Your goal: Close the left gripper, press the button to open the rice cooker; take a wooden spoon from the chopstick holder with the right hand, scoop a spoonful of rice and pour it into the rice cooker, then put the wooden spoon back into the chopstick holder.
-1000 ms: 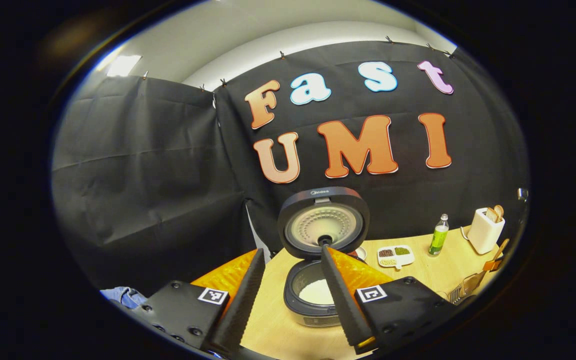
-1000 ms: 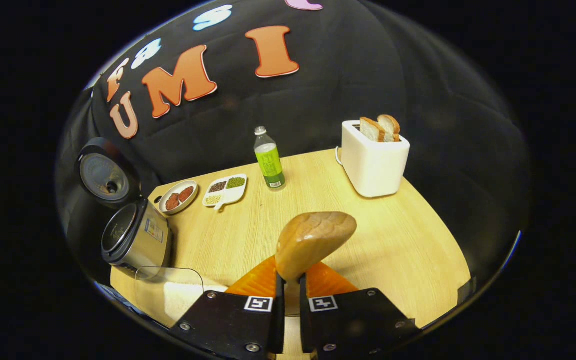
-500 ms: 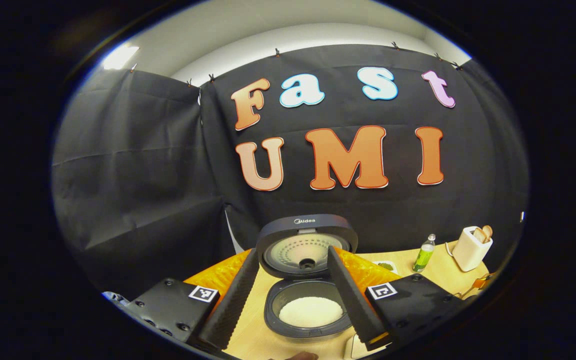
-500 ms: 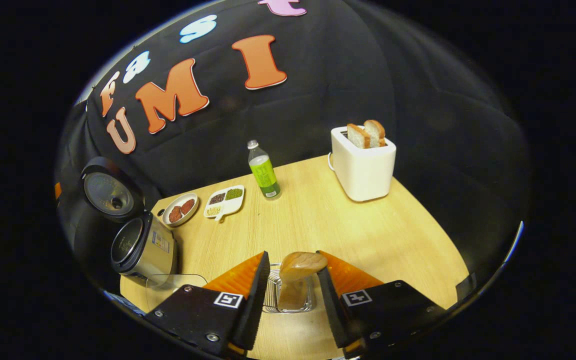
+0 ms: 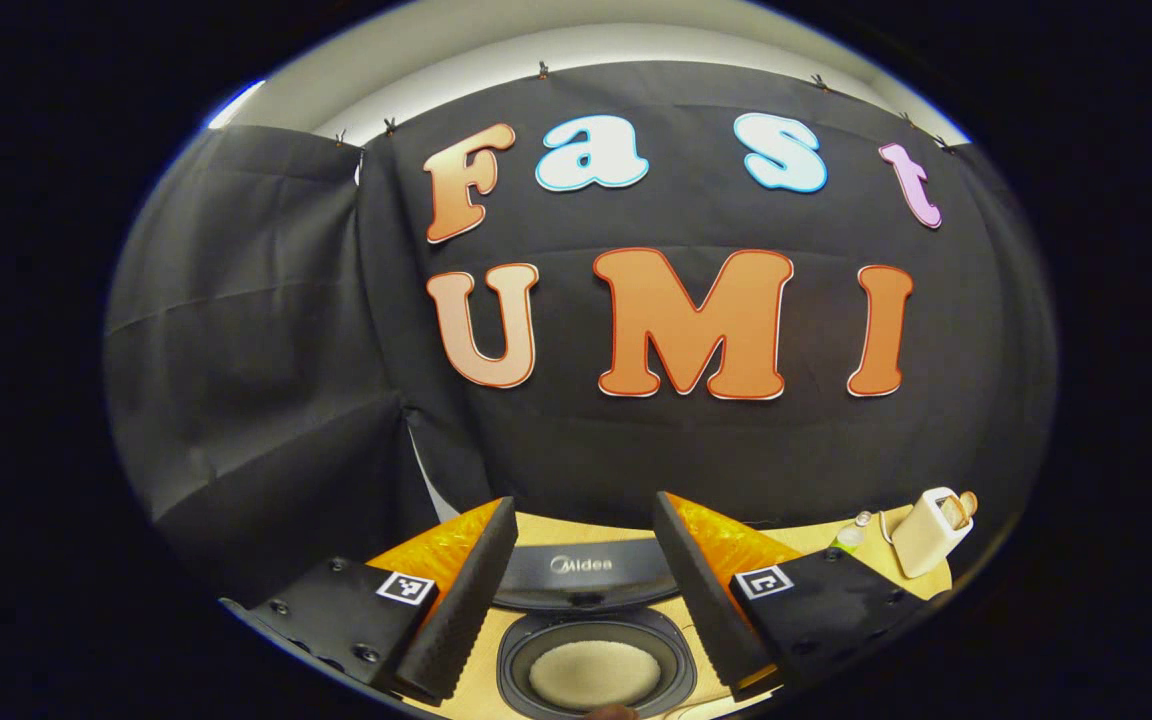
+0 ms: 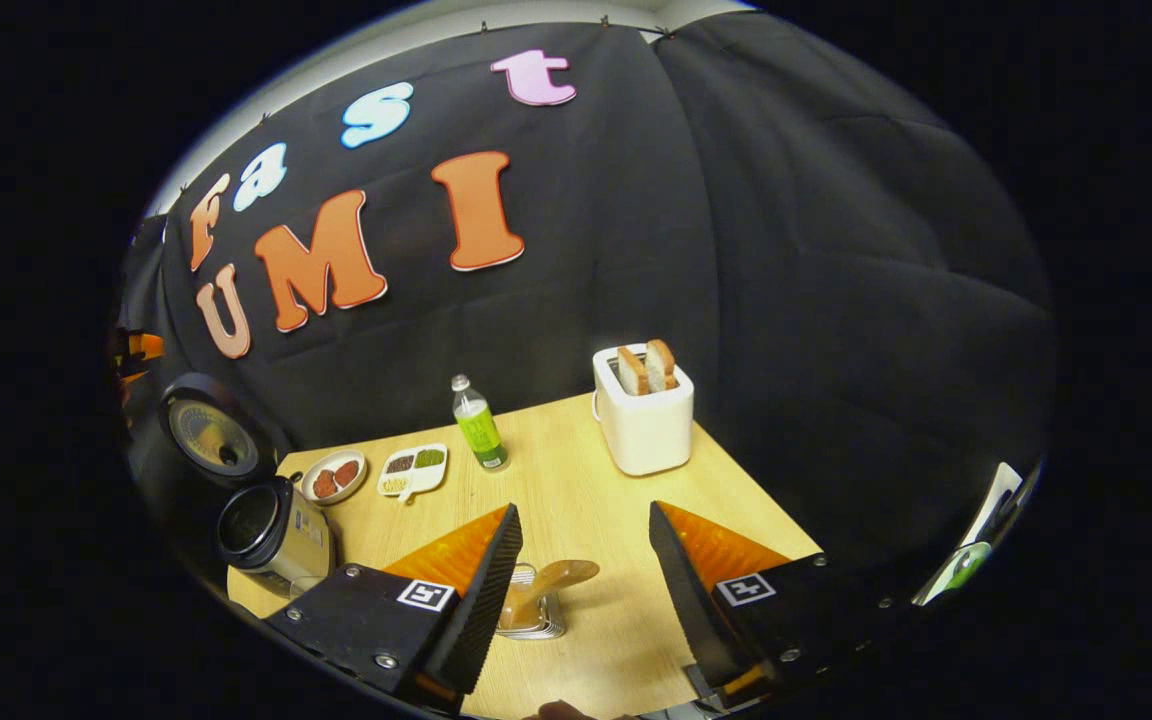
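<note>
In the left gripper view we hold the left gripper [image 5: 576,580] above the rice cooker [image 5: 591,670], its two fingers spread wide apart with nothing between them. The cooker's lid [image 5: 581,575] stands raised behind the pot, and the pot holds a bed of white rice [image 5: 591,675]. Off toward the right edge of the table [image 5: 881,550] we see a white toaster [image 5: 926,520] and the top of a green bottle [image 5: 851,535].

In the right gripper view our right gripper [image 6: 576,590] also stands open and empty, fingers well apart, over the near edge of the table [image 6: 626,500]. Between them, on the table below, sits the wire chopstick holder [image 6: 531,615] with the wooden spoon [image 6: 551,580] resting in it, its bowl tilted to the right. The rice cooker [image 6: 271,530] stands at the left edge with its lid [image 6: 206,435] open. Along the far edge we see a round plate [image 6: 333,476], a divided dish [image 6: 413,470] of grains, the green bottle [image 6: 477,425], and the toaster [image 6: 642,420] with two slices of bread [image 6: 646,368] sticking up.
</note>
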### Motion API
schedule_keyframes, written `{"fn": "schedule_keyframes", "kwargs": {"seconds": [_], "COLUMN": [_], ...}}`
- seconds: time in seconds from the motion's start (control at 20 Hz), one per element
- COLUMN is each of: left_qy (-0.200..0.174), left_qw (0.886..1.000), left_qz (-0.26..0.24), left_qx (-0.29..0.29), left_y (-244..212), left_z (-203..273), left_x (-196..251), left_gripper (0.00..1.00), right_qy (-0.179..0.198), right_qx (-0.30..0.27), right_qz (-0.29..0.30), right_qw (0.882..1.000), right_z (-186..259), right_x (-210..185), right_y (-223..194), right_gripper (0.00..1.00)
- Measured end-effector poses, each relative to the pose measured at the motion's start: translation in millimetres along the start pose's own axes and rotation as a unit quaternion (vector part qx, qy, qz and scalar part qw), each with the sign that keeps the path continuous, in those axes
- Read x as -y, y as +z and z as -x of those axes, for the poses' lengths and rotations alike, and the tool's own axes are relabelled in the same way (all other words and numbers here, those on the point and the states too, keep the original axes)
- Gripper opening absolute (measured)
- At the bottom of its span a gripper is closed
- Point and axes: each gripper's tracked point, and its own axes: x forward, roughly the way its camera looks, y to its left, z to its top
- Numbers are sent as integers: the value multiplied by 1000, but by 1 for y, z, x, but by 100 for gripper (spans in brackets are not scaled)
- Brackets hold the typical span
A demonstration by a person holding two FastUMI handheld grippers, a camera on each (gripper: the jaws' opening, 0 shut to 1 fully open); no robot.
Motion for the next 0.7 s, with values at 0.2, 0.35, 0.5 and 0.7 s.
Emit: {"fn": "schedule_keyframes", "kwargs": {"seconds": [0.2,0.35,0.5,0.7], "left_qy": [8,8,6,12], "left_qw": [998,993,989,973], "left_qz": [-11,11,6,24], "left_qx": [-66,-121,-150,-229], "left_y": [-25,-52,-61,-96], "left_z": [-37,-38,-39,-16], "left_x": [3,8,4,4], "left_gripper": [93,93,88,90], "right_qy": [-17,-24,-17,4], "right_qx": [22,15,14,13], "right_qz": [0,-2,-5,15], "right_qw": [1000,1000,1000,1000], "right_z": [12,18,19,16], "right_x": [14,20,13,-8], "right_y": [8,4,6,5], "right_gripper": [81,81,81,81]}}
